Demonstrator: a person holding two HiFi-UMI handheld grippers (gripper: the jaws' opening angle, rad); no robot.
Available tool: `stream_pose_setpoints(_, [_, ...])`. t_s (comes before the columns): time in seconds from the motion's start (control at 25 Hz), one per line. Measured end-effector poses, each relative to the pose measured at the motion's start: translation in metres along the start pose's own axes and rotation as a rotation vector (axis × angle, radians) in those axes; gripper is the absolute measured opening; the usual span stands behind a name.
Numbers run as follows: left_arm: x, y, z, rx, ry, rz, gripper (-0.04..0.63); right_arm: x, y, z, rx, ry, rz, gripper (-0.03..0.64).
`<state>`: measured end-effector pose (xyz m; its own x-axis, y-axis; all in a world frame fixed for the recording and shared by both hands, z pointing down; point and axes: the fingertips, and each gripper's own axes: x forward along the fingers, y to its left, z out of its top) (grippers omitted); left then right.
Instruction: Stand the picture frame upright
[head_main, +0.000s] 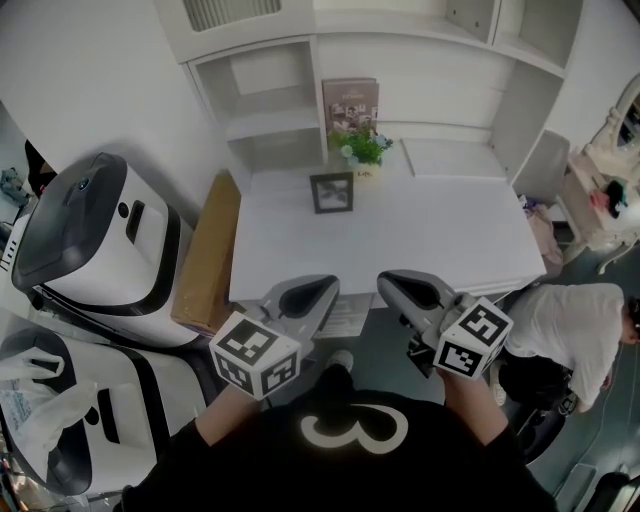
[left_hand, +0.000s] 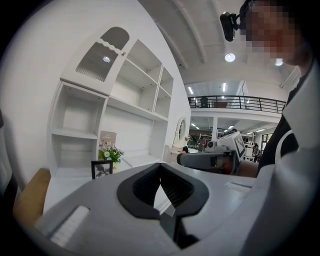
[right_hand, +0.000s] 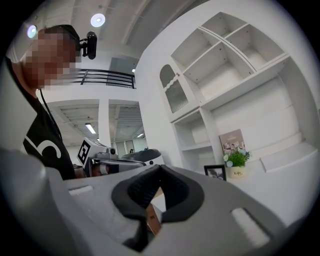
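Note:
A small dark picture frame (head_main: 331, 192) stands upright at the back middle of the white desk (head_main: 440, 230), just in front of a potted plant (head_main: 362, 150). It also shows small and far off in the left gripper view (left_hand: 101, 169) and the right gripper view (right_hand: 215, 172). My left gripper (head_main: 322, 287) and right gripper (head_main: 388, 282) hover side by side at the desk's near edge, well short of the frame. Both are shut with nothing between their jaws (left_hand: 160, 165) (right_hand: 159, 167).
A brown book (head_main: 350, 102) leans against the shelf wall behind the plant. A cardboard box (head_main: 207, 255) stands along the desk's left side, with white machines (head_main: 100, 240) beyond it. A person (head_main: 570, 320) crouches at the right, near a grey chair (head_main: 545, 165).

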<state>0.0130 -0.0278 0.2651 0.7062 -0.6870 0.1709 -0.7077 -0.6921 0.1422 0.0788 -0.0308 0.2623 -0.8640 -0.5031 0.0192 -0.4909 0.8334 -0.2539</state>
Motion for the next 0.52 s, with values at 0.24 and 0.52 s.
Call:
stream_pose_setpoints(0.24, [0.001, -0.009, 0.005, 0.019, 0.003, -0.002, 0.009, -0.006, 0.005, 0.005, -0.011, -0.012, 0.002, 0.002])
stream_pose_setpoints(0.52, [-0.006, -0.019, 0.006, 0.028, 0.006, 0.003, 0.009, -0.016, 0.014, 0.005, -0.012, -0.021, 0.0, 0.002])
